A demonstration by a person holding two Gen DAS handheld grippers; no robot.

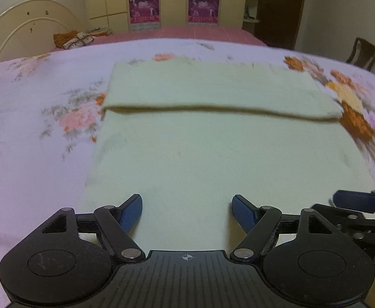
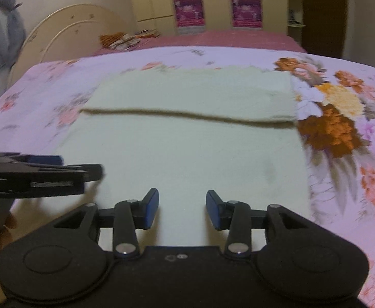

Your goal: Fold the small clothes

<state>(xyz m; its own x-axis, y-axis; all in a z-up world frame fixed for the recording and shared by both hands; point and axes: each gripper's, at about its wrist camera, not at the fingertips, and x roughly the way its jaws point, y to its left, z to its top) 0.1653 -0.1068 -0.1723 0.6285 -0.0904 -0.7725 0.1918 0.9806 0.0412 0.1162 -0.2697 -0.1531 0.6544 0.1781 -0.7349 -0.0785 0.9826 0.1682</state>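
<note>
Left wrist view: left gripper (image 1: 187, 211) jaws spread wide, nothing between them; pale cream folded cloth (image 1: 213, 138) lies flat ahead of and under the jaws on the floral pink bedsheet (image 1: 33, 118).
Right wrist view: right gripper (image 2: 181, 209) jaws apart, released, over the cloth's (image 2: 187, 148) near edge; left gripper (image 2: 43, 165) just left.

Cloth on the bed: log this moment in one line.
cloth: far part folded, on bed | left claw: open, empty | right claw: open, empty
</note>
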